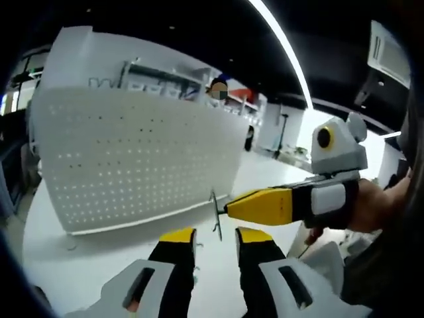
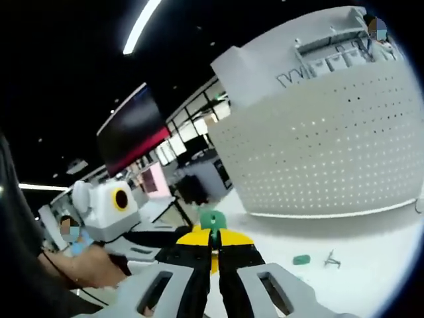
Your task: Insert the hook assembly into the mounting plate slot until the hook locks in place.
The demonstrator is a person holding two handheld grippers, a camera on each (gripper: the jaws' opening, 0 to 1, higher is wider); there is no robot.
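A white perforated mounting plate point(image 1: 139, 159) stands upright on the white table point(image 1: 79, 265); the right gripper view has it at the upper right point(image 2: 324, 152). My right gripper point(image 1: 228, 208) comes in from the right, shut on a thin metal hook point(image 1: 215, 218) just off the plate's lower right corner. In its own view, the right gripper point(image 2: 212, 240) has its yellow tips closed with a green piece point(image 2: 212, 219) of the hook assembly sticking up between them. My left gripper point(image 1: 215, 236) is open just below the hook, holding nothing. It also appears at the left point(image 2: 142, 235).
A small green part point(image 2: 301, 260) and a loose metal hook point(image 2: 331, 259) lie on the table in front of the plate. A hand point(image 2: 86, 268) holds the left gripper. Shelving and a person stand beyond the plate's top edge.
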